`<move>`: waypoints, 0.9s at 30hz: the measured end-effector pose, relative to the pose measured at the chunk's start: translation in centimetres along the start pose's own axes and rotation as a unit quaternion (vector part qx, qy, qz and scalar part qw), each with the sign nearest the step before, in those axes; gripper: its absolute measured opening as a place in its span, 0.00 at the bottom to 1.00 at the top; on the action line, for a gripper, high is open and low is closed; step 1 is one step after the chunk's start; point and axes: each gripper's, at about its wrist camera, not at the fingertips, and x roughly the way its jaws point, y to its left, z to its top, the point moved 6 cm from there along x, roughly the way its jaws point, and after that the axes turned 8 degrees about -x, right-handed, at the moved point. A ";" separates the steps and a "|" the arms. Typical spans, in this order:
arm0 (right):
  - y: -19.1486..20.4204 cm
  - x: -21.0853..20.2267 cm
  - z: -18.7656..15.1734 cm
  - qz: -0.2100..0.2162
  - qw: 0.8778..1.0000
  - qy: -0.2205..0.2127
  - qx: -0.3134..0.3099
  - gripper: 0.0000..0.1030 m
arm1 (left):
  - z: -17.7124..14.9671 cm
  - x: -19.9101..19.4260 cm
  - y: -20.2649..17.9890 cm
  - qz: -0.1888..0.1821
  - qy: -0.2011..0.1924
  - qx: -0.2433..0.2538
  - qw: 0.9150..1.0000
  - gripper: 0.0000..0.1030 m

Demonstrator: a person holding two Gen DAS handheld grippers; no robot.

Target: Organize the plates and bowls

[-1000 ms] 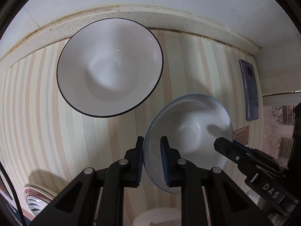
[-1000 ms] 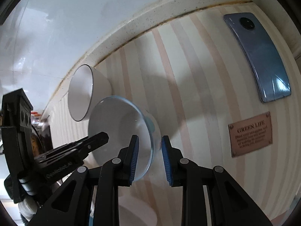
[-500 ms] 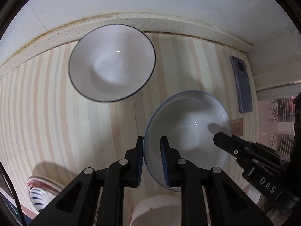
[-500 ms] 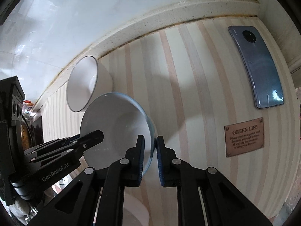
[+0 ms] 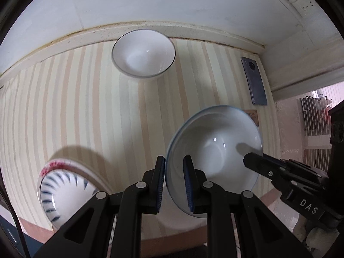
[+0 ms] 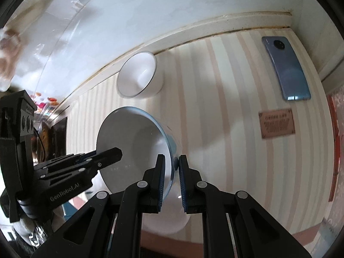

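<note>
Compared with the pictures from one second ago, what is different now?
The right gripper has closed on the rim of the blue-rimmed bowl. With the left gripper still clamped opposite, both have lifted it off the striped table. The black-rimmed bowl and phone stayed put.

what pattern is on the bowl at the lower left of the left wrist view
Dark blue brush-like stripes on white, with a red band along the rim of the striped bowl; the left wrist view shows it best.

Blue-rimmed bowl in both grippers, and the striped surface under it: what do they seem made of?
Blue-rimmed bowl: likely glazed ceramic or porcelain; glossy white inside with sharp glints, thin hard rim. Melamine can't be ruled out.
Striped surface: probably a vinyl or plastic table mat; printed beige stripes, flat soft sheen, no weave showing.
</note>
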 end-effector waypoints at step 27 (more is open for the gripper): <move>-0.8 5.2 -9.8 0.000 0.996 0.084 0.036 0.14 | -6.2 6.4 1.3 0.052 0.067 0.026 0.996 0.15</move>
